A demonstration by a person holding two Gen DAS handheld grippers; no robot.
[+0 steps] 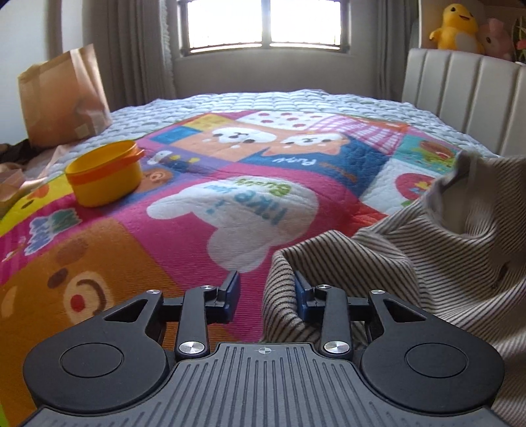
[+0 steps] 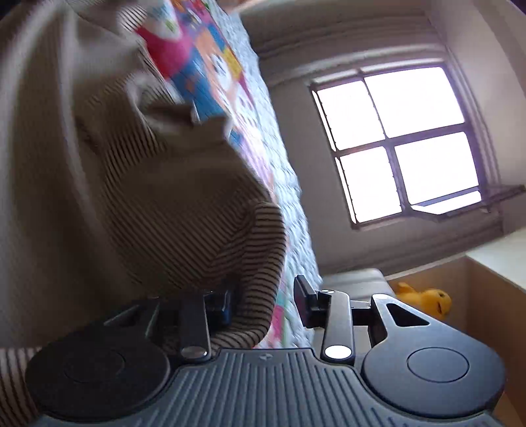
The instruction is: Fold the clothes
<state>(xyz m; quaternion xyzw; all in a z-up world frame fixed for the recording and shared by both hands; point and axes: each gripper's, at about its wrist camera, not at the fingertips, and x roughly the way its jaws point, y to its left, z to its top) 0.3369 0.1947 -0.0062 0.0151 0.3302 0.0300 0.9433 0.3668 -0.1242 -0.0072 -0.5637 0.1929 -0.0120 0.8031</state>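
Note:
A beige garment with thin dark stripes (image 1: 427,249) lies bunched on the right of a colourful cartoon quilt (image 1: 184,216) on a bed. My left gripper (image 1: 266,290) is open low over the quilt, and a fold of the garment's edge lies between its fingers against the right pad (image 1: 300,292). In the tilted, blurred right wrist view the same garment (image 2: 138,184) fills the left. My right gripper (image 2: 264,300) is open, with a striped fold between its fingers next to the left one.
A yellow tub with an orange band (image 1: 105,172) stands on the quilt at the left. A brown paper bag (image 1: 62,98) stands behind it. A padded headboard (image 1: 466,95) is at the right, with a yellow plush duck (image 1: 455,28) above. A window (image 1: 263,23) is behind.

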